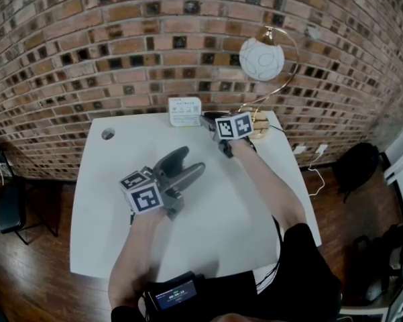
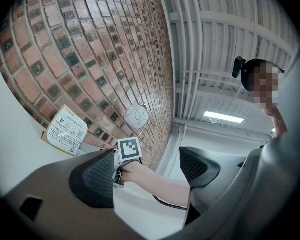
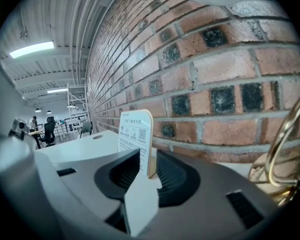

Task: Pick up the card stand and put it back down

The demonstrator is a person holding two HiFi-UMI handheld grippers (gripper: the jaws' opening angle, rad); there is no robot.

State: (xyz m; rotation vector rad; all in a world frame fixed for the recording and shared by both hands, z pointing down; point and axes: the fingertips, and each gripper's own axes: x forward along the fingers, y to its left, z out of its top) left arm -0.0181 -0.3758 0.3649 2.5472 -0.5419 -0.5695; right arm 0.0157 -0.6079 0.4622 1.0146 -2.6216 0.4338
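Observation:
The card stand [image 1: 185, 111], a white printed card with a wooden edge, is at the back of the white table [image 1: 114, 200] by the brick wall. My right gripper [image 1: 210, 119] reaches it from the right. In the right gripper view the card stand [image 3: 136, 134] is upright between the two pads, and my right gripper [image 3: 149, 171] is shut on its near edge. Its foot is hidden, so I cannot tell if it touches the table. My left gripper [image 1: 186, 163] hovers over the table's middle, tilted upward and open, and holds nothing. The left gripper view also shows the card stand [image 2: 66, 130].
A lamp with a white globe [image 1: 261, 59] and a brass arc stands on a wooden base [image 1: 259, 130] just right of my right gripper. A round cable hole [image 1: 108, 133] is at the table's back left. A black chair [image 1: 10, 203] stands left of the table.

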